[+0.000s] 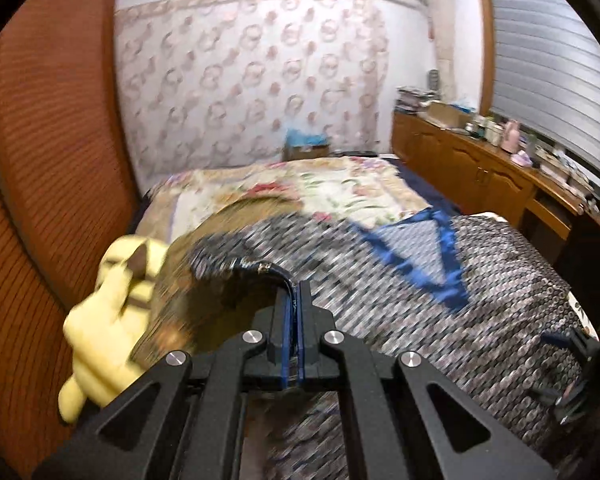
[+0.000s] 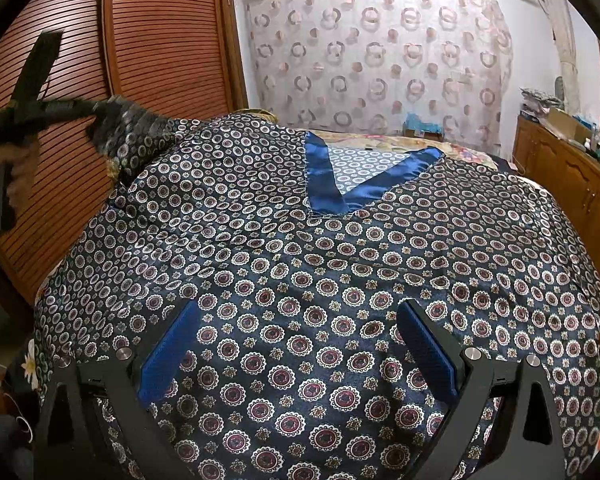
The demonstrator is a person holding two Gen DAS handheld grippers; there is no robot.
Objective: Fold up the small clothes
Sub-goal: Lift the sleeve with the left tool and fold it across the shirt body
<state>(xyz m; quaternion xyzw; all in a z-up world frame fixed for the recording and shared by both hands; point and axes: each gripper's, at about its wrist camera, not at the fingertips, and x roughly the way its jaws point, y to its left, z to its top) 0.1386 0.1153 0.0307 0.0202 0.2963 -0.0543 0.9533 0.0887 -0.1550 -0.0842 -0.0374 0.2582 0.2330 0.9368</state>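
A dark blue V-neck top [image 2: 300, 256] with a ring-and-flower print and a shiny blue collar [image 2: 328, 188] lies spread front-up on the bed. My left gripper [image 1: 297, 292] is shut on the hem of its left sleeve [image 1: 236, 264], which arches up off the bed. From the right wrist view that left gripper [image 2: 94, 114] is up at the far left, held by a hand, with the sleeve [image 2: 140, 136] raised in it. My right gripper [image 2: 300, 306] hovers open low over the lower front of the top, with only flat cloth beneath its blue pads [image 2: 172, 352].
A floral bedspread [image 1: 340, 188] lies under and beyond the top [image 1: 500, 280]. A yellow plush toy [image 1: 100, 320] sits at the bed's left side by a slatted wooden wardrobe [image 2: 160, 40]. A cluttered wooden cabinet [image 1: 480, 172] runs along the right. A patterned curtain [image 2: 380, 60] hangs behind.
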